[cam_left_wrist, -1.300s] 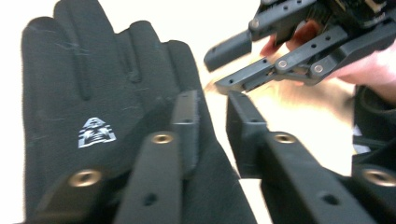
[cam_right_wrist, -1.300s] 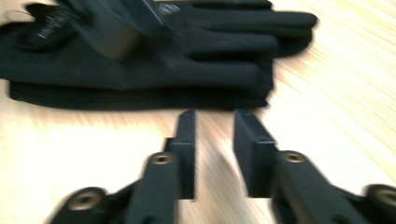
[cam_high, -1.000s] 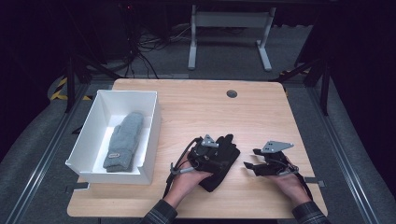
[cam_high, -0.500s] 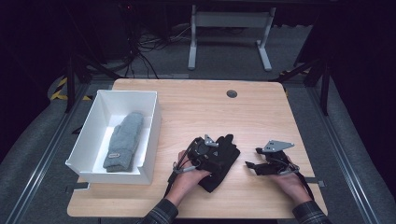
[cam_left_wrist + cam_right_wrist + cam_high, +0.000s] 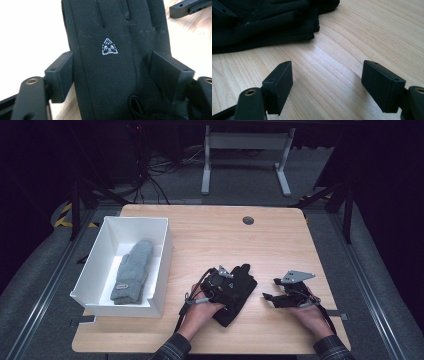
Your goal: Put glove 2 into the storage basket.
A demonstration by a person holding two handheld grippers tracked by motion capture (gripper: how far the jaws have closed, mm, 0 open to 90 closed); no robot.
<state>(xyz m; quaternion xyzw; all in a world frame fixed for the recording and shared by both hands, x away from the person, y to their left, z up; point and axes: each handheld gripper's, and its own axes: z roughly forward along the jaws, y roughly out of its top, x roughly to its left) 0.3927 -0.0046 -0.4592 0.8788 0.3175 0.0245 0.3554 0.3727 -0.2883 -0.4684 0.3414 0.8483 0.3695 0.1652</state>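
left tongs (image 5: 231,279) are over the black glove (image 5: 239,292), jaws set either side of its palm, pads (image 5: 61,75) spread about the glove's width and not pinching it. they've just been closing a little from wider, glove between them, so i'd call this the grasp step, mid-approach. right tongs (image 5: 268,298) sit low on the tabletop (image 5: 210,230) just right of the glove, jaws wide with only bare wood between them, pointed toward the glove's edge (image 5: 274,22). glove lies flat just ahead of the person's left hand (image 5: 200,312), cuff toward the person, fingers away from the left tongs. it's thin dark fabric with stitched seams, bits of lint, and a small white triangular logo (image 5: 109,46) on the back; in the right gripper view the near edge looks layered or folded. limp stuff, so my guess is it'll sag and drape once lifted. white box (image 5: 95,270) is well to the left of the left tongs, with a grey knit mitten (image 5: 132,270) already lying in it. likely the black glove goes there too. next move as i read it: close the left jaws further until fabric bunches, lift clear of the wood, carry left over the box wall. risk is pinching just the top layer and having it slip.
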